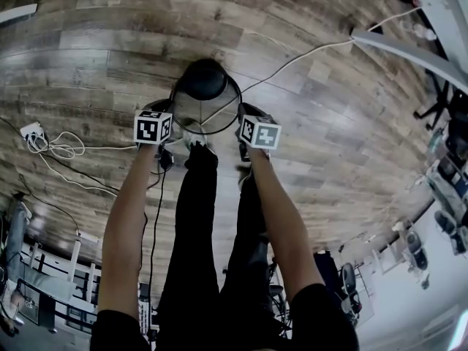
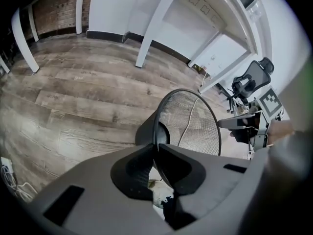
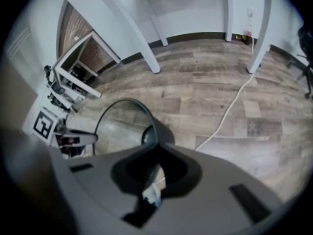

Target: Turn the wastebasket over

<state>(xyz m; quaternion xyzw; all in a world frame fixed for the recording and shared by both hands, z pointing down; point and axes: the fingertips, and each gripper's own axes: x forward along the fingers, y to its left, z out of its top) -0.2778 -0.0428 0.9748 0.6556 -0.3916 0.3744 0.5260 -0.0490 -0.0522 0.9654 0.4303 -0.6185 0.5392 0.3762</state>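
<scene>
A black mesh wastebasket [image 1: 204, 86] is tilted above the wood floor, its round rim toward me and its dark base farther away. My left gripper [image 1: 170, 126] is shut on the left side of the rim, and my right gripper [image 1: 243, 121] is shut on the right side. In the left gripper view the thin rim runs straight into the closed jaws of the left gripper [image 2: 155, 150], with the wastebasket's mesh wall [image 2: 195, 126] beyond. In the right gripper view the right gripper [image 3: 155, 150] pinches the rim, and the wastebasket [image 3: 157, 132] curves away to the left.
A white cable [image 1: 307, 53] crosses the floor behind the basket. A power strip with coiled cord [image 1: 44, 141] lies at the left. A white desk frame [image 1: 409, 50] stands at the upper right, an office chair [image 2: 252, 80] beyond. My legs [image 1: 197, 210] stand just below the basket.
</scene>
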